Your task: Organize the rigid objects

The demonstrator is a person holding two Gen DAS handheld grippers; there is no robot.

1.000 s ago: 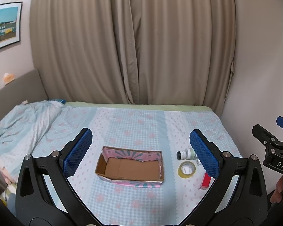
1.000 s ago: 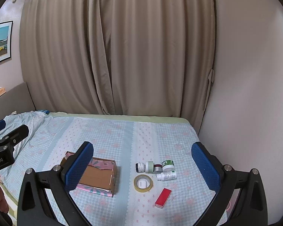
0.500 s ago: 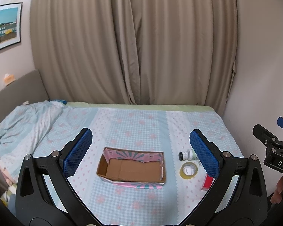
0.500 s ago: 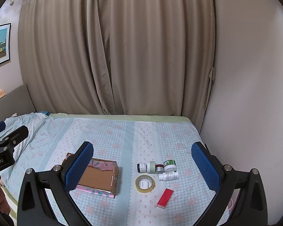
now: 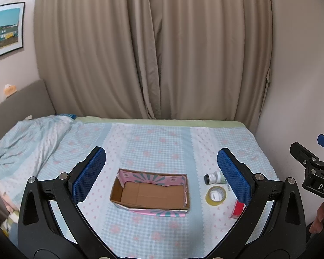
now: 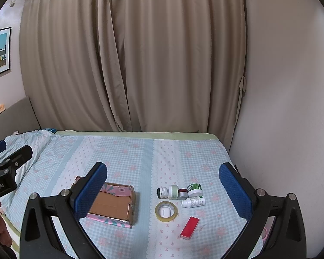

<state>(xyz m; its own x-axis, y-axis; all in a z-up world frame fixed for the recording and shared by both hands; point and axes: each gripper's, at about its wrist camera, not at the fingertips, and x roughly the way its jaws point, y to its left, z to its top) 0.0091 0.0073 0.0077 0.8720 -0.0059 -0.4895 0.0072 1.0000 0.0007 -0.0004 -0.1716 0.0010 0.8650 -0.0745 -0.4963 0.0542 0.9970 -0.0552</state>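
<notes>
Both the left gripper (image 5: 159,172) and right gripper (image 6: 163,186) hang released and empty above the bed (image 6: 140,151). Cardboard box (image 5: 150,192) empty; jars (image 6: 179,191), tape roll (image 6: 166,211) and red block (image 6: 190,227) lie clustered beside it. Risk: soft bedding may let round jars roll, and touching neighbours may be knocked.

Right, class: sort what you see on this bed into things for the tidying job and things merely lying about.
For the job:
cardboard box, open
tape roll
red flat box
white pill bottle
green-lidded jar
dark-capped bottle

Lying about:
rumpled blanket
framed picture
curtains
</notes>
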